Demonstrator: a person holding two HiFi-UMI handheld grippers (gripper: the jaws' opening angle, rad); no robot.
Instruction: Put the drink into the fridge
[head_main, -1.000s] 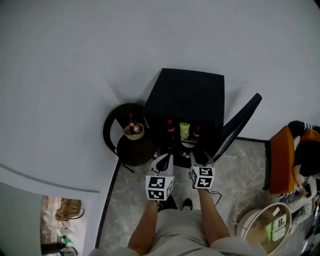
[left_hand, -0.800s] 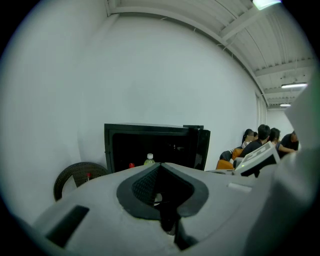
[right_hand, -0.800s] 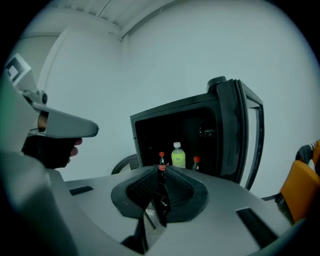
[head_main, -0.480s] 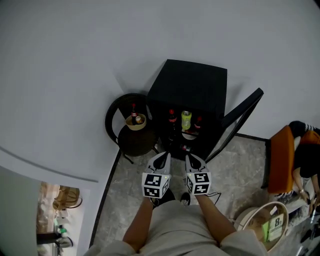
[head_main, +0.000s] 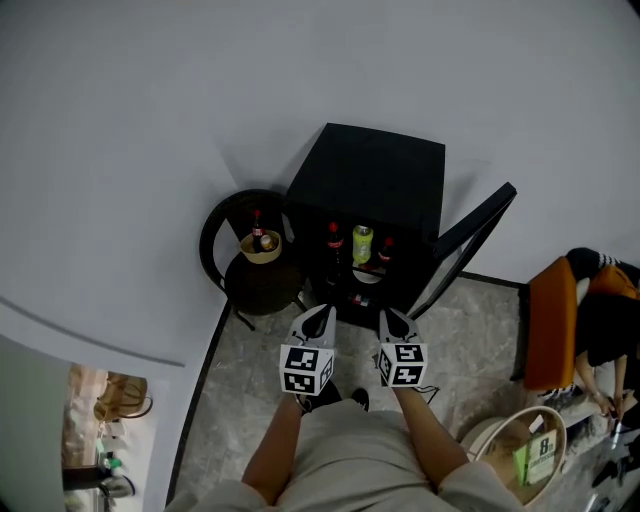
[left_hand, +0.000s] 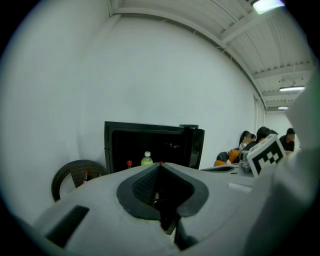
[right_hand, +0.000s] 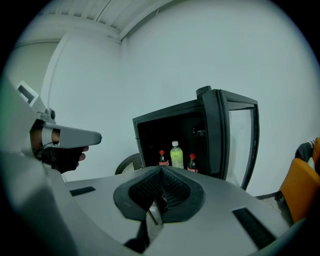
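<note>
The black mini fridge (head_main: 366, 195) stands open, its door (head_main: 468, 252) swung to the right. On its shelf a green drink bottle (head_main: 362, 243) stands between two cola bottles (head_main: 334, 240) (head_main: 386, 251). The same three bottles show in the right gripper view, green bottle (right_hand: 176, 154) in the middle. My left gripper (head_main: 321, 313) and right gripper (head_main: 389, 316) hover side by side in front of the fridge, apart from it. Both are shut with nothing in them. In their own views the left gripper (left_hand: 160, 165) and right gripper (right_hand: 161, 169) point at the fridge (left_hand: 150, 142).
A round black wicker side table (head_main: 252, 282) left of the fridge carries a small basket with a red-capped bottle (head_main: 258, 235). An orange chair (head_main: 548, 335) and seated people are at the right. A round tub (head_main: 520, 452) sits near my right side.
Both grippers have drawn back from the fridge opening toward my body; a strip of floor now shows between their tips and the fridge.
</note>
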